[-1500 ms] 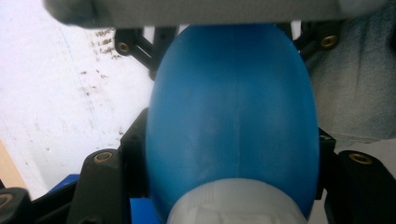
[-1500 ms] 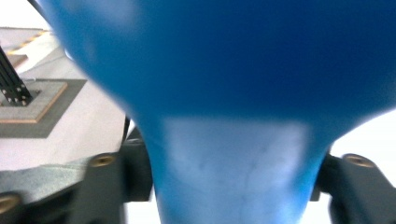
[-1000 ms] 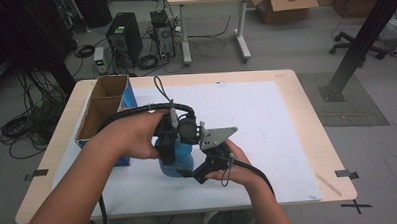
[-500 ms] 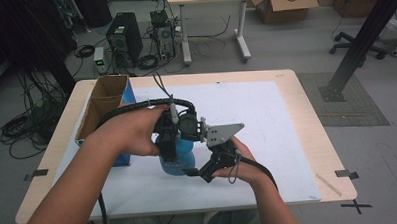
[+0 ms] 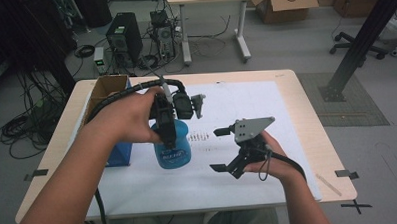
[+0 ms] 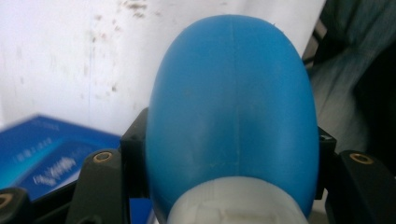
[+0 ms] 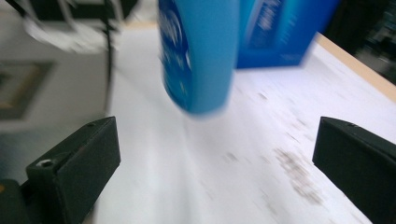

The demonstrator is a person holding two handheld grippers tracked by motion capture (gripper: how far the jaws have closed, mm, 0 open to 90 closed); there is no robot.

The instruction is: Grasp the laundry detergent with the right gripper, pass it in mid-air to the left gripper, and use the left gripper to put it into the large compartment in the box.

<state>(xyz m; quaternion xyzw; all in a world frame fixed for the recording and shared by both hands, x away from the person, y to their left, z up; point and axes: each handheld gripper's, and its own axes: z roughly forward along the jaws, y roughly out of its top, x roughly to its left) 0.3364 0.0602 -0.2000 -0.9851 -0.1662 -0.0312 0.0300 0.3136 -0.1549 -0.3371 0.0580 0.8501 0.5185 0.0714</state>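
Left gripper [image 5: 168, 135] clamps blue bottle [image 5: 171, 148] near its top; right gripper [image 5: 227, 150] wide open, empty. Keep the bottle upright, grip firm.

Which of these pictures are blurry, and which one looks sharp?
Right gripper view: motion-smeared, the blue bottle streaked. Left gripper view: the bottle soft, very close to the lens. High view: sharp, evenly lit, with the left gripper on the bottle.

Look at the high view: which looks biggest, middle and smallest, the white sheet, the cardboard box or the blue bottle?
1. white sheet
2. cardboard box
3. blue bottle, gripped by the left gripper; nearness to the camera makes the last two unsure.
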